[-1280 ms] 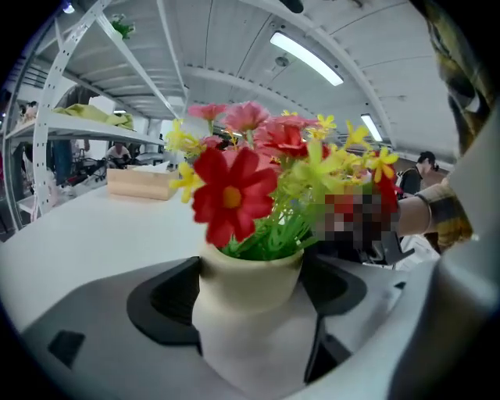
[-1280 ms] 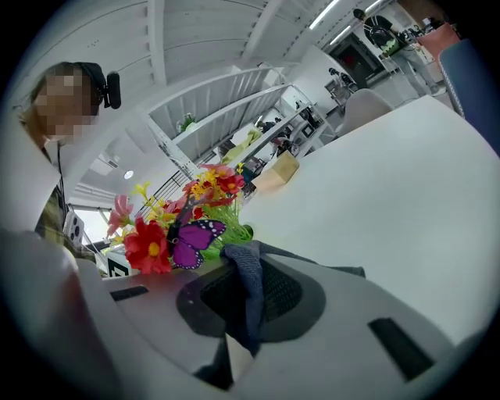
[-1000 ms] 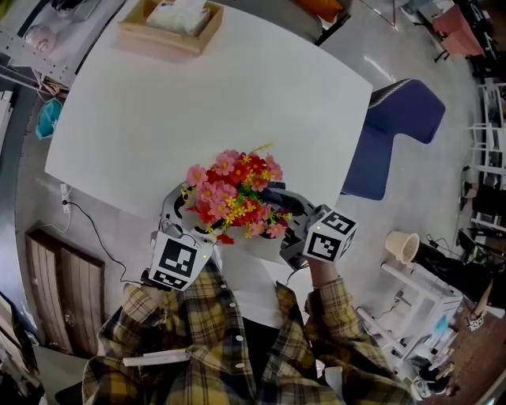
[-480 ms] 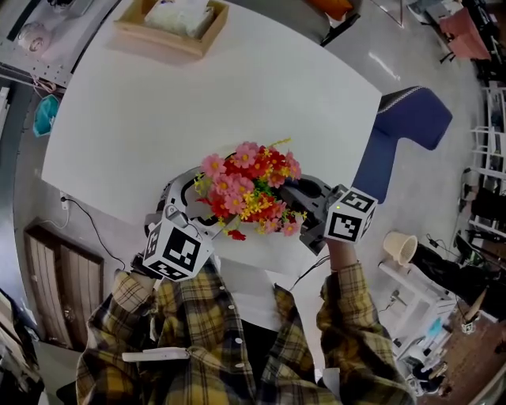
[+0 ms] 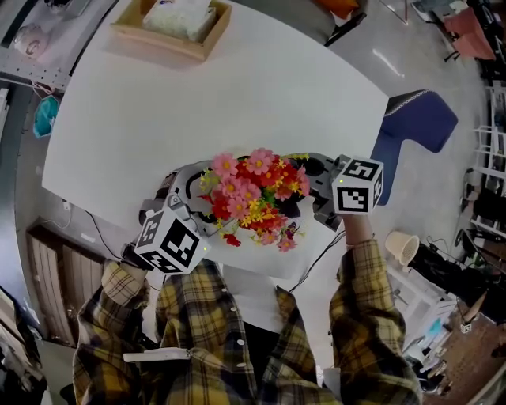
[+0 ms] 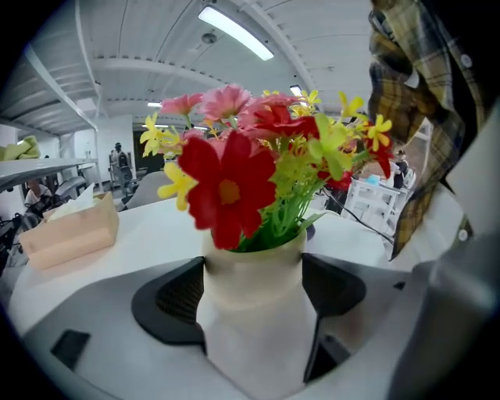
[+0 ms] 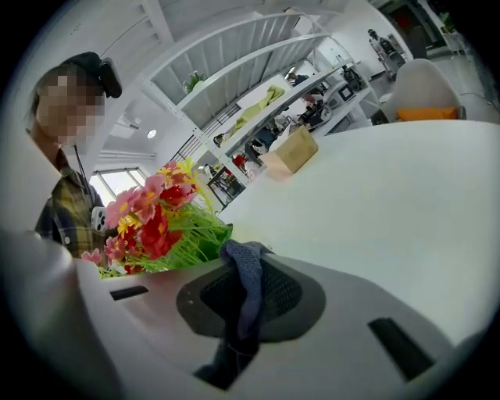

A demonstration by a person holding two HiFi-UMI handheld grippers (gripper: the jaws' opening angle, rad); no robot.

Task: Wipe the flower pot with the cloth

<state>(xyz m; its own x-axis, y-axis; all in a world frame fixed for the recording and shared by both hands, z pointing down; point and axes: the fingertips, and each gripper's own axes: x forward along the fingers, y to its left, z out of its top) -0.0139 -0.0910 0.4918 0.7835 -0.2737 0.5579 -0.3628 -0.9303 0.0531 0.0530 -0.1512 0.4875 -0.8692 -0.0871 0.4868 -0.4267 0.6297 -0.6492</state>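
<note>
Nearest the camera, two sleeves of yellow-and-dark plaid are seen, each ending in a gripper with a marker cube.

The left gripper is closed partway; its dark pads are pressed against both sides of the cream, smooth-walled flower pot, just under the rim. The pot is held upright. A bunch of red, pink and yellow flowers with green stems is carried in it.

The right gripper is closed all the way on a blue-grey woven cloth, which is pinched between the pads and stands up as a small fold past them. In the right gripper view the flowers are seen just left of the cloth; the pot wall is not shown there, so contact between cloth and pot cannot be judged.

In the head view the pot is placed over the near edge of the white rounded table, between the two grippers. Whether it is resting on the table cannot be told.

At the far edge a shallow light wooden tray is noted, with a white bundle in it. Beyond the table's right side a dark blue chair is seen.
</note>
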